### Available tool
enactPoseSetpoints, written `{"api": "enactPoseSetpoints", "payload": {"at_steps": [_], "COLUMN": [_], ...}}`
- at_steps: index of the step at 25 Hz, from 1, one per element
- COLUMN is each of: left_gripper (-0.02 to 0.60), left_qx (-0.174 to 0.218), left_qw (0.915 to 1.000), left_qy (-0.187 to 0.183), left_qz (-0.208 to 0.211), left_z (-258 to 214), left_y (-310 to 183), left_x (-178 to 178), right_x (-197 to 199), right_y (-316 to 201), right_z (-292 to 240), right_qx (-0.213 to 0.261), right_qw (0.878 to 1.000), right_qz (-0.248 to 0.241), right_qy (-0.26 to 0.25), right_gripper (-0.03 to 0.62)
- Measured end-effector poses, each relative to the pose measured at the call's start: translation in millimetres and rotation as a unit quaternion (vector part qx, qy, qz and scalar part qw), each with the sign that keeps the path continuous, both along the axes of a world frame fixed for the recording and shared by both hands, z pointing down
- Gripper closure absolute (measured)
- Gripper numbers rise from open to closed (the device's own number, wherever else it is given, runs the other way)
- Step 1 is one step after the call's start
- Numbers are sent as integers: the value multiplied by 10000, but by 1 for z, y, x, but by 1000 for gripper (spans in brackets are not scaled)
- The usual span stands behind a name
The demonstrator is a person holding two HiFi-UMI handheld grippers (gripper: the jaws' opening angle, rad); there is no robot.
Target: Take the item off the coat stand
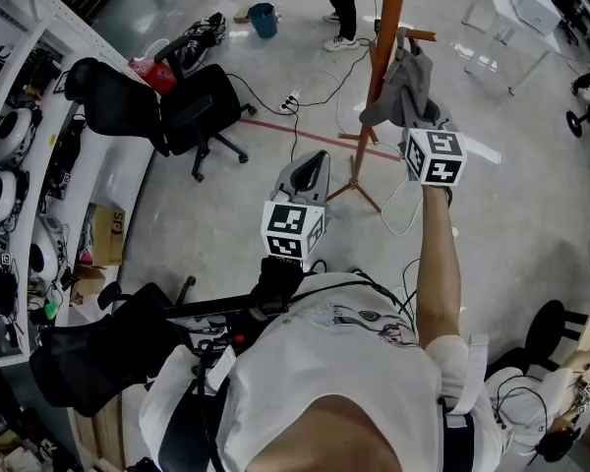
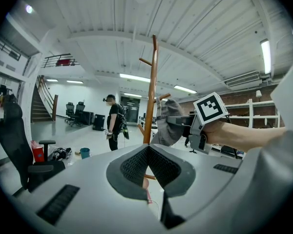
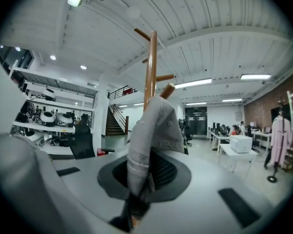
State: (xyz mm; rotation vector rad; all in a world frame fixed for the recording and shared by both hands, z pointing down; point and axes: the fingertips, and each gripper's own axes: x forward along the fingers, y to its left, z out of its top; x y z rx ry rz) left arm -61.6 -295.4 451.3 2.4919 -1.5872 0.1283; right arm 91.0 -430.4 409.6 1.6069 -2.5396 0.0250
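The grey cloth cap [image 3: 154,130] is hanging on a side peg of the wooden coat stand [image 3: 150,67], and the right gripper [image 3: 142,179] is pinching a fold of its fabric between jaws drawn narrow. The left gripper [image 2: 147,155] is hovering apart from the stand, on the person's left, its jaws pressing together on nothing.

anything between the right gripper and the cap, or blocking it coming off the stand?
Nothing between them: the right gripper is shut on the grey cap. It hangs over an upward-slanting peg of the coat stand, so it likely must lift clear of that.
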Motion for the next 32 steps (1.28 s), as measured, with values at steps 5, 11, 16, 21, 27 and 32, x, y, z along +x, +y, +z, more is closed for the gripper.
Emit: {"api": "enactPoseSetpoints", "payload": {"at_steps": [5,11,16,21,27,32], "left_gripper": [578,578,580,578,579,578], "left_qx": [26,60,90,123,177,221], "left_qw": [10000,9999,9998,9997,9997,9995], "left_qy": [2,13,24,15,30,43], "left_qz": [60,131,176,203,192,218], "left_z": [2,-2,-7,-8,-10,-14], "left_y": [1,1,3,5,7,9], "left_x": [4,9,15,17,15,21], "right_x": [8,19,31,48,71,89], "right_y": [6,12,17,24,39,65], "right_z": [-4,-20,-39,-53,-65,-73], "right_qx": [116,305,496,653,821,929], "right_qw": [9999,9992,9978,9957,9920,9889], "right_qz": [112,268,427,643,932,1136], "right_qy": [-20,-55,-107,-157,-224,-226], "right_gripper": [559,559,559,559,559,559]}}
